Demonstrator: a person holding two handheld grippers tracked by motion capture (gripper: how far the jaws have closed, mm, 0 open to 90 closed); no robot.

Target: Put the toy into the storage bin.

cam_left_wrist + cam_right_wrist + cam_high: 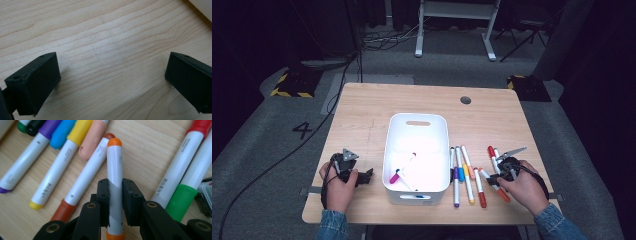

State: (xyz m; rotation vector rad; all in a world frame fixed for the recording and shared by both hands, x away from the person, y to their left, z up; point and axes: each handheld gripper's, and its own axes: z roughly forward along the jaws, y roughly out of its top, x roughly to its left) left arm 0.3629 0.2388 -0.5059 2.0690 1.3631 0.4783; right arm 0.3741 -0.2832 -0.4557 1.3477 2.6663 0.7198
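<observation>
The right gripper [115, 202] clamps the orange marker [114, 167] among the other markers [464, 172] on the table [362, 110]. The left gripper [112, 82] stands open over bare wood. Farther, the white bin [417, 120] holds markers.

Grey carpet floor [267, 150], dark room

I see a pale wood-grain worktop [105, 50] with a smooth, matt finish. The orange-capped marker [115, 177] looks like smooth, slightly glossy white plastic. My right claw [115, 202] has matt black pads [131, 200], rough-edged, and the tub [393, 150] is shiny white plastic.
</observation>
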